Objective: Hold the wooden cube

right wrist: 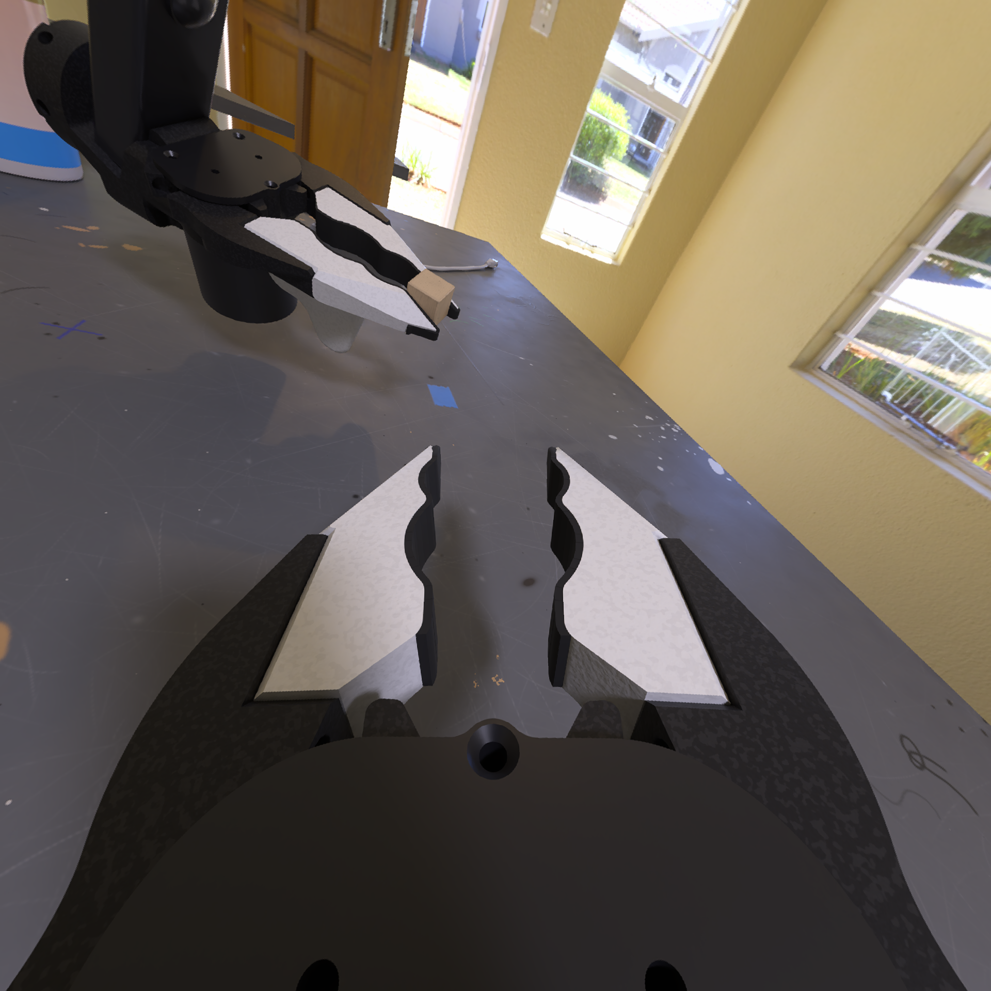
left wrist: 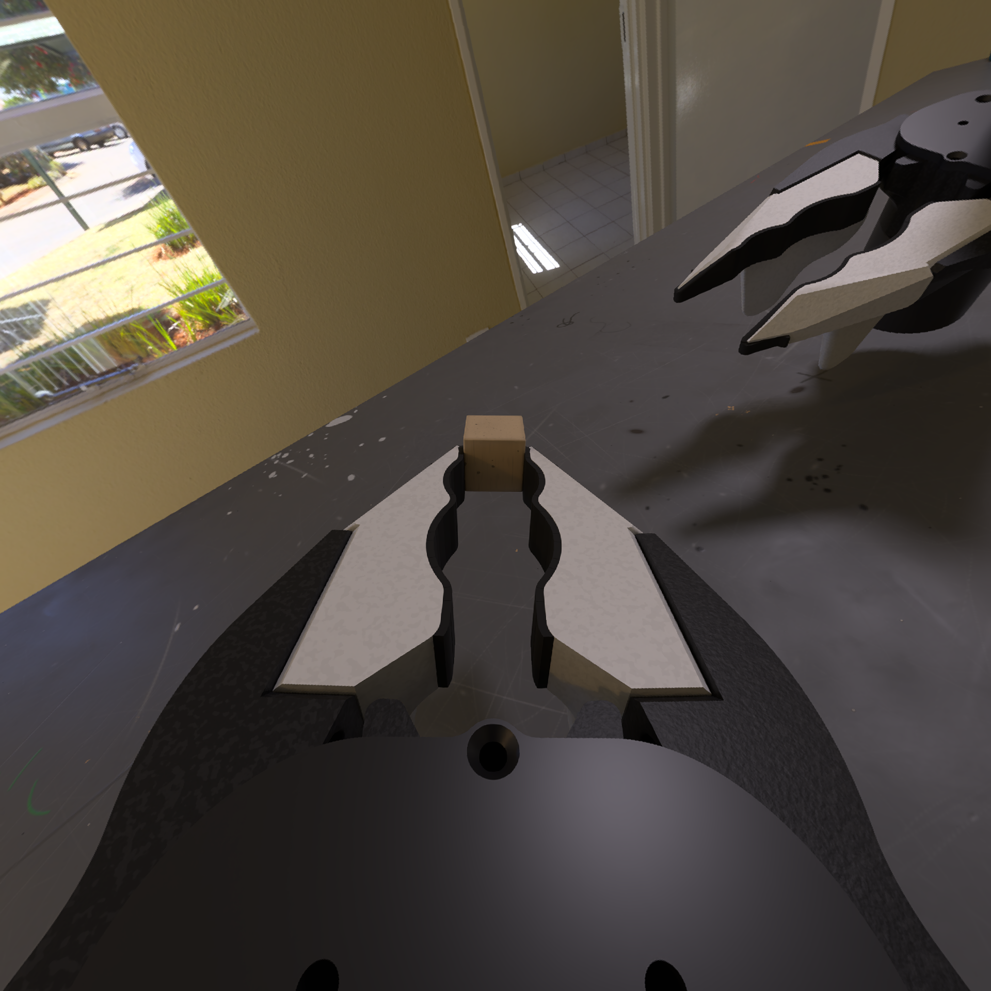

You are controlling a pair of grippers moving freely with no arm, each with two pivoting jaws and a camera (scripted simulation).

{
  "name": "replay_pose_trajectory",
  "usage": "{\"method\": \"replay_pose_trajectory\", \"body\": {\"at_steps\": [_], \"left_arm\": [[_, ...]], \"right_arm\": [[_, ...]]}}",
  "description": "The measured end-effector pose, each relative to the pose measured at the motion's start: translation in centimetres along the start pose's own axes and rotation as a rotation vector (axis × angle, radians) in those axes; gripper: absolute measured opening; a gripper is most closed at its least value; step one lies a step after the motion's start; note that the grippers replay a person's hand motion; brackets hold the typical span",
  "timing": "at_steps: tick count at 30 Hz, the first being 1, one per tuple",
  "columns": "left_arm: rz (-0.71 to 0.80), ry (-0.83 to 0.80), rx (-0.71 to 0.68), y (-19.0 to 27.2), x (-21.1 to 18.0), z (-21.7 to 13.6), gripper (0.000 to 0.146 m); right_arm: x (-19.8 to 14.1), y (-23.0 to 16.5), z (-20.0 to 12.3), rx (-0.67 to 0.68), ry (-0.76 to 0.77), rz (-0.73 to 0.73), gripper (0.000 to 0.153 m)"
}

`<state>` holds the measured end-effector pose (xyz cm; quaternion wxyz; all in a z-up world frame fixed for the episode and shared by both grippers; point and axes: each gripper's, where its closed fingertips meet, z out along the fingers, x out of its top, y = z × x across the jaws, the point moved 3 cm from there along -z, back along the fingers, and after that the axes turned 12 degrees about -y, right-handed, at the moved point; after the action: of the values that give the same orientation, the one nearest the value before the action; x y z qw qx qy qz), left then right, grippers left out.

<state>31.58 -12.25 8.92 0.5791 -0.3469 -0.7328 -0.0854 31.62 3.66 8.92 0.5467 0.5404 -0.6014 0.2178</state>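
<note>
A small light wooden cube [left wrist: 493, 453] sits clamped between the fingertips of my left gripper [left wrist: 493, 461], held a little above the dark grey table [left wrist: 751, 563]. The right wrist view shows the same cube [right wrist: 431, 300] at the tips of the left gripper [right wrist: 442, 316], clear of the tabletop. My right gripper [right wrist: 493, 456] is open and empty, low over the table and short of the left gripper. It also shows in the left wrist view [left wrist: 718, 316] at the upper right, jaws apart.
The table's far edge runs along a yellow wall with windows [right wrist: 911, 343]. A blue tape square [right wrist: 442, 397] and a white cable [right wrist: 466, 265] lie on the table [right wrist: 161, 482]. A white and blue object [right wrist: 37, 134] stands at the far left. A wooden door [right wrist: 322, 80] is behind.
</note>
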Motion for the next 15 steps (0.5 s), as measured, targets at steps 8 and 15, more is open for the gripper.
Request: {"method": "replay_pose_trajectory", "body": {"at_steps": [8, 15], "left_arm": [[-0.001, 0.001, -0.007, 0.0, 0.0, 0.0, 0.020], [-0.531, 0.297, -0.425, -0.7, 2.2, -1.3, 0.020]], "right_arm": [[0.0, -0.1, 0.0, -0.001, -0.002, -0.005, 0.039], [0.0, 0.1, 0.0, 0.000, 0.001, 0.008, 0.039]]}}
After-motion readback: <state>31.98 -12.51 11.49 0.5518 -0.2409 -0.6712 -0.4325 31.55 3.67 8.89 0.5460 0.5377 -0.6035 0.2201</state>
